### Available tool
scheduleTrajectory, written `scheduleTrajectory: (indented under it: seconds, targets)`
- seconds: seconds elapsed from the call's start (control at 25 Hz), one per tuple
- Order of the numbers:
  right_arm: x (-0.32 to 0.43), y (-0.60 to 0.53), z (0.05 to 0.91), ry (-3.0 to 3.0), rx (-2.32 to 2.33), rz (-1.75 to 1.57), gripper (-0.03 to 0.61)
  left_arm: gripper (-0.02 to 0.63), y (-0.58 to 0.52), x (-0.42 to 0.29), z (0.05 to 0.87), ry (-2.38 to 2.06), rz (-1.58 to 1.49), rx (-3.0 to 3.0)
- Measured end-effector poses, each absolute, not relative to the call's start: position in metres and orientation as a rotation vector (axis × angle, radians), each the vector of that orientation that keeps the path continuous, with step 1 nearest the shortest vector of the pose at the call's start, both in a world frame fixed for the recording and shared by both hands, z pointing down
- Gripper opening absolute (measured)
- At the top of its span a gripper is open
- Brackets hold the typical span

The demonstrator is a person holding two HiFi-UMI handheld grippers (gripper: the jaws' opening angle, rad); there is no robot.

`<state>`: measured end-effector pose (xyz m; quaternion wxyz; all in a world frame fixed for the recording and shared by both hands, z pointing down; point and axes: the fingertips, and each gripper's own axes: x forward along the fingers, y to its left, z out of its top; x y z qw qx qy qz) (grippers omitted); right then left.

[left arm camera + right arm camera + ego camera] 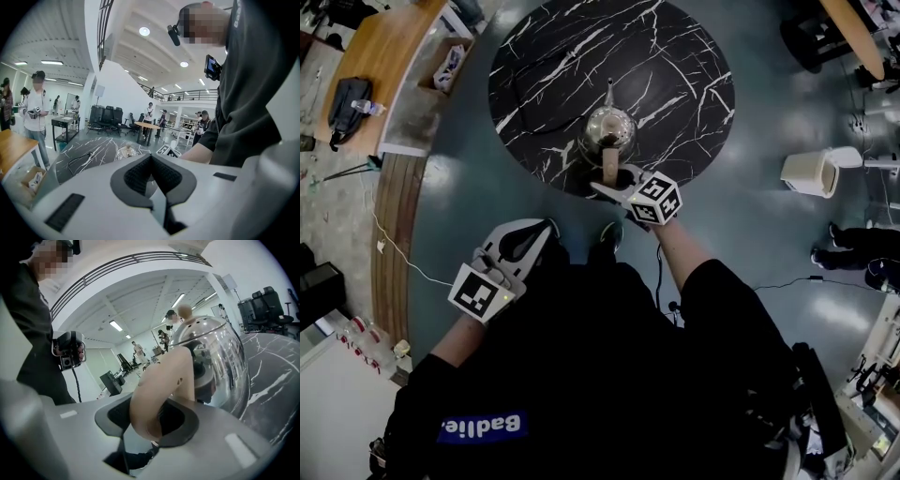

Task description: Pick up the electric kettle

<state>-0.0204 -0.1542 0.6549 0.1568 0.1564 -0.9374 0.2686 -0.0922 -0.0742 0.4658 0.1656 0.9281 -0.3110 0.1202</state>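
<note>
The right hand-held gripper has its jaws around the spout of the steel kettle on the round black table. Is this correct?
No. The right hand-held gripper has its jaws around the beige handle of the steel kettle, not the spout; the right gripper view shows this. The rest is correct.

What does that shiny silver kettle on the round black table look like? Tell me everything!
The shiny silver metal kettle has a round, mirror-like belly, a lid with tiny holes and a beige knob, a thin spout pointing away from the person, and a curved beige handle. It stands upright near the edge of the round black white-veined table. The right gripper has its jaws around the handle; whether they squeeze it yet I cannot tell.
</note>
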Motion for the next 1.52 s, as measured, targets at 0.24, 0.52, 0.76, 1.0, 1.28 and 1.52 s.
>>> scheduleTrajectory:
  seconds: [0.24,0.52,0.76,1.0,1.28,1.52]
  targets:
    - [-0.023,-0.157,0.648,-2.708,0.5,0.757,0.133,0.006,-0.074,-0.097,0.464,-0.891,0.357,2.646]
    - [-0.024,-0.16,0.638,-2.732,0.524,0.771,0.135,0.006,-0.08,-0.099,0.461,-0.898,0.354,2.663]
    - [-0.026,-0.165,0.617,-2.775,0.541,0.743,0.135,0.006,-0.083,-0.098,0.457,-0.887,0.349,2.692]
    - [-0.027,-0.17,0.594,-2.806,0.557,0.717,0.135,0.006,-0.086,-0.092,0.451,-0.871,0.335,2.721]
    - [-0.032,-0.168,0.565,-2.819,0.576,0.705,0.137,0.006,-0.089,-0.085,0.444,-0.842,0.304,2.749]
    - [-0.038,-0.156,0.538,-2.83,0.567,0.692,0.137,0.006,-0.09,-0.079,0.439,-0.82,0.239,2.763]
